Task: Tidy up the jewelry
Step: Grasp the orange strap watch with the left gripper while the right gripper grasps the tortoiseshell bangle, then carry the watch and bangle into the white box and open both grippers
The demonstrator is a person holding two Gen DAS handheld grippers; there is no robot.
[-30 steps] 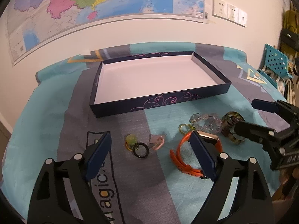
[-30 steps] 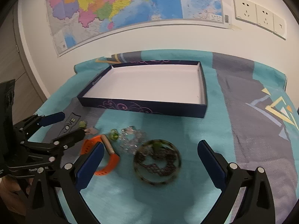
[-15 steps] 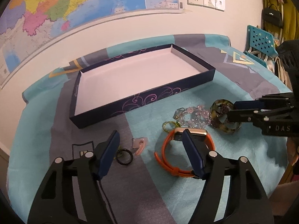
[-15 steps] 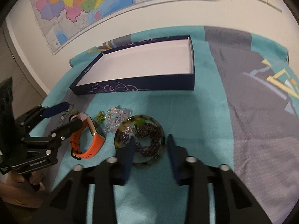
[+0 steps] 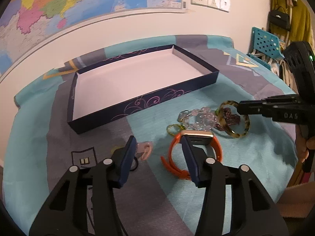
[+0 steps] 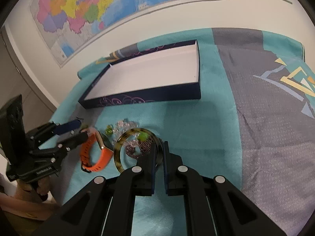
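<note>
While the right gripper [image 6: 159, 151] pinches the tortoiseshell bangle [image 6: 118, 153] at lower centre and the left gripper [image 5: 157, 153] stands spread, the teal-and-grey cloth [image 6: 216, 129] carries the navy tray [image 6: 141, 98] mid-frame, below the wall map [image 6: 94, 7].

My surface [image 5: 256, 157] wears a teal and grey cloth [image 6: 216, 127]. On it lie a shallow navy box [image 5: 149, 104], an orange watch [image 5: 196, 153], clear beads [image 5: 200, 118], a small black ring [image 5: 134, 164] and a pink trinket [image 5: 146, 150].
</note>
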